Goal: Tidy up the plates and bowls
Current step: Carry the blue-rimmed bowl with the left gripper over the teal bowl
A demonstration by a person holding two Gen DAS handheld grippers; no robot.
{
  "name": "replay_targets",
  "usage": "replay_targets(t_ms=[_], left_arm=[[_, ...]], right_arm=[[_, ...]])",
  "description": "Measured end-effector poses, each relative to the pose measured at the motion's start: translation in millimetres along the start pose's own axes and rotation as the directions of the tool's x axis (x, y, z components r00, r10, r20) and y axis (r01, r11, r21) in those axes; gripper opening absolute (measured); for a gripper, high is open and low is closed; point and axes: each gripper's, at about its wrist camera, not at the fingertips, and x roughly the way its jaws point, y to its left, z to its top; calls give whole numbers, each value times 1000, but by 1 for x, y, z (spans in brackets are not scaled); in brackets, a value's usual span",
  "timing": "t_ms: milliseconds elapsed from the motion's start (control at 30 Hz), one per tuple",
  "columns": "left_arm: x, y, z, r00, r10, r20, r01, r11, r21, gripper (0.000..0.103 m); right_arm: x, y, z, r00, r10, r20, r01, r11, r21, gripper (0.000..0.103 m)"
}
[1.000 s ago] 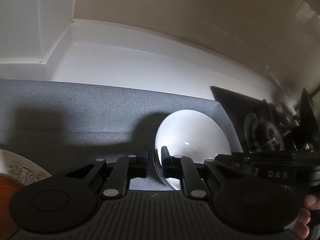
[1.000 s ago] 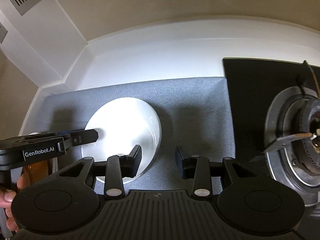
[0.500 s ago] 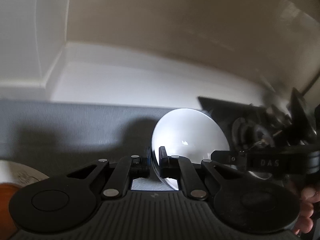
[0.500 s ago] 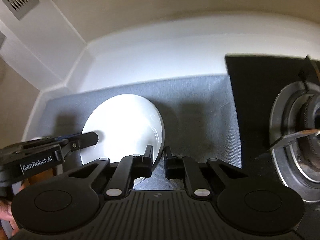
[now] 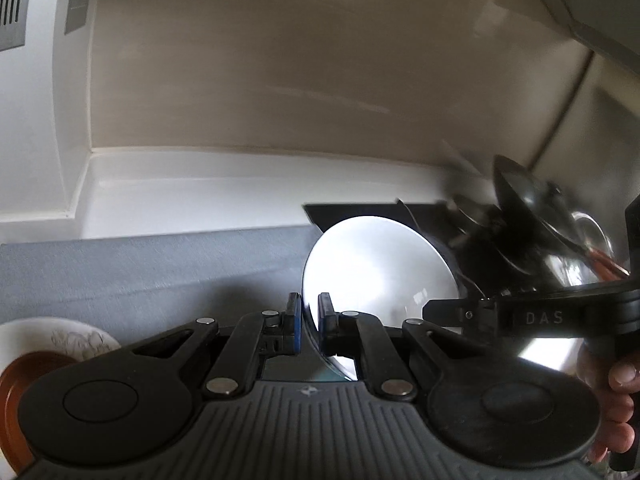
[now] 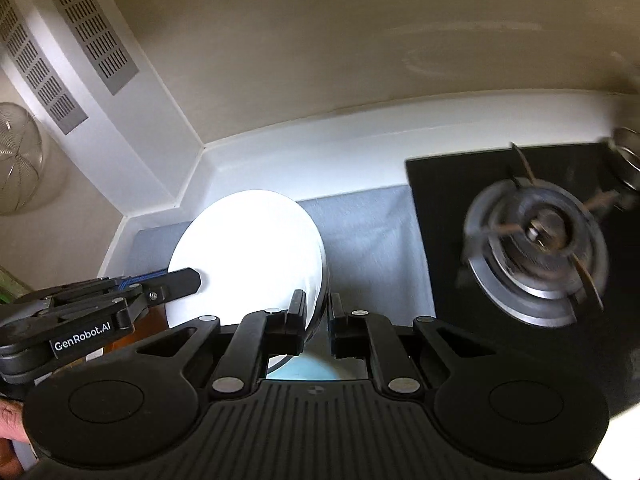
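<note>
A white plate [image 5: 380, 268] [image 6: 248, 256] is held tilted above the grey mat [image 5: 140, 276] [image 6: 368, 240]. My left gripper [image 5: 308, 320] is shut on its left rim, and my right gripper [image 6: 318, 316] is shut on its right rim. Each gripper shows in the other's view: the right one [image 5: 532, 316] at the plate's far side, the left one [image 6: 120, 300] at its left edge. A white patterned plate [image 5: 60, 336] with a brown bowl [image 5: 24, 384] on it lies at the lower left of the left wrist view.
A black gas stove [image 6: 536, 240] [image 5: 500, 248] with a burner stands right of the mat. A pale blue round thing [image 6: 304, 368] lies under the right gripper. White counter [image 6: 320, 160] and beige wall lie behind; a wire strainer [image 6: 16, 164] hangs far left.
The right gripper has shut on the plate's rim. Both grippers have lifted and tilted the plate off the mat; both views have swung upward.
</note>
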Motion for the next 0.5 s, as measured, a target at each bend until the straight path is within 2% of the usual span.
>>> replay_targets(t_ms=[233,500], left_arm=[[-2,-9,-33,997,-31,-77,36,998,56,7],[15,6,-53,989,-39,-145,43,999,28,7]], right_arm=[[-12,2,-42,998,-52,-37,55,997,58,12],[6,6,-69,991,-86,-106,95,992,81,12]])
